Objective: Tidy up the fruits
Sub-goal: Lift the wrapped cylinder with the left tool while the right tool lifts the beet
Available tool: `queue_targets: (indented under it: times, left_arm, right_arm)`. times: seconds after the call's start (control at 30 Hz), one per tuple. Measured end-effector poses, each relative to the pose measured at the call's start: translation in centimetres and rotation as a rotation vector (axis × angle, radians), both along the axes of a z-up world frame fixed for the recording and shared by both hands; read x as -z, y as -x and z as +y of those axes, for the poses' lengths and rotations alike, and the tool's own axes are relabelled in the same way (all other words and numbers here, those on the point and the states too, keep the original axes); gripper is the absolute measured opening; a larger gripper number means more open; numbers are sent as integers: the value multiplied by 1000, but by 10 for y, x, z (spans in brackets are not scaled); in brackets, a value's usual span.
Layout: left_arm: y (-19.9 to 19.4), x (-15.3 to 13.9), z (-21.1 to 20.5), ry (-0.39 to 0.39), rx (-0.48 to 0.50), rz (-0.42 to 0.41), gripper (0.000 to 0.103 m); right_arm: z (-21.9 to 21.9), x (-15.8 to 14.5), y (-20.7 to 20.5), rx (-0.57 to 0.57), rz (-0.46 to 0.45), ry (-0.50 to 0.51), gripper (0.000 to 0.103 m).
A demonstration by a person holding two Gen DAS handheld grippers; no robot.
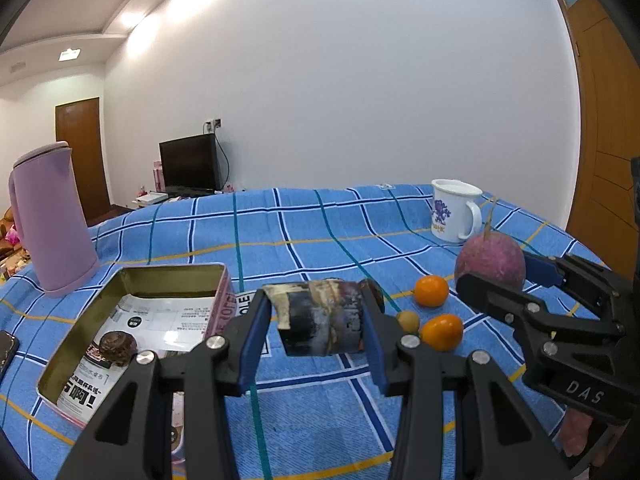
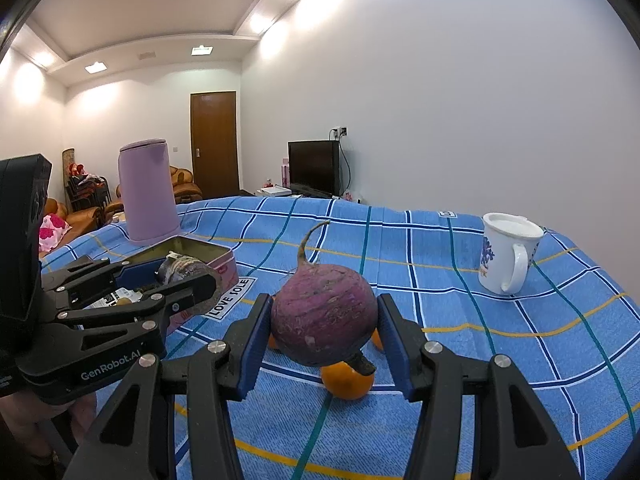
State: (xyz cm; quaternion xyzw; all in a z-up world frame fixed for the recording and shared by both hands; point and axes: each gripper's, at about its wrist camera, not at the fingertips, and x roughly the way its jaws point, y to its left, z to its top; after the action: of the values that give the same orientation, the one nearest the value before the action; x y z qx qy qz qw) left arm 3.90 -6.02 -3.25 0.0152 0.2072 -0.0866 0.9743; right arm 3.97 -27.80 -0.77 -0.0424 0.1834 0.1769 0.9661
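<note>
My left gripper [image 1: 316, 316] is shut on a dark sugarcane piece [image 1: 320, 318], held above the cloth just right of the open tin box [image 1: 132, 280]. A brown round fruit [image 1: 118, 347] lies in the tin. My right gripper [image 2: 324, 330] is shut on a purple radish [image 2: 324, 314], lifted above the cloth; it also shows in the left wrist view [image 1: 490, 262]. Two oranges [image 1: 431, 290] [image 1: 442, 332] and a small tan fruit [image 1: 409, 320] lie on the cloth between the grippers. One orange [image 2: 347, 380] sits under the radish.
A lilac kettle [image 1: 52, 216] stands at the far left behind the tin. A white mug [image 1: 454, 210] stands at the far right of the blue checked cloth [image 1: 304, 232]. A phone [image 1: 6, 354] lies at the left edge.
</note>
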Motion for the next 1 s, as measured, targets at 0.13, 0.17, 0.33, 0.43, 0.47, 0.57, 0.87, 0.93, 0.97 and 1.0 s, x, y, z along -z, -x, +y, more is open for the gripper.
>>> queue_targets:
  times: [0.13, 0.17, 0.33, 0.43, 0.47, 0.57, 0.87, 0.93, 0.97, 1.0]
  left_arm:
    - [2, -1, 1, 2, -2, -9, 46]
    - [3, -1, 1, 3, -3, -13, 46]
    - [5, -2, 2, 4, -6, -28, 46]
    - [7, -3, 2, 4, -8, -38, 46]
    - [7, -3, 2, 5, -8, -41, 46]
    - [9, -4, 2, 6, -9, -49, 46]
    - [12, -5, 3, 5, -11, -71, 46]
    - [13, -5, 3, 7, -12, -74, 46]
    - [13, -5, 3, 7, -12, -76, 46]
    - [14, -5, 3, 8, -14, -79, 46]
  right_arm:
    - [-1, -1, 2, -2, -11, -4, 54]
    - [0, -1, 3, -2, -14, -5, 54]
    - [-1, -2, 6, -6, -27, -9, 54]
    - [-1, -3, 6, -6, -32, -11, 54]
    - [-1, -3, 7, -6, -34, -12, 54]
    - [-2, -3, 8, -8, -41, -15, 54]
    - [-2, -4, 12, -14, -64, -20, 54]
    - [-2, -5, 13, -15, -67, -21, 54]
    - [-2, -5, 14, -16, -69, -21, 54]
    - [-2, -5, 14, -17, -70, -21, 54]
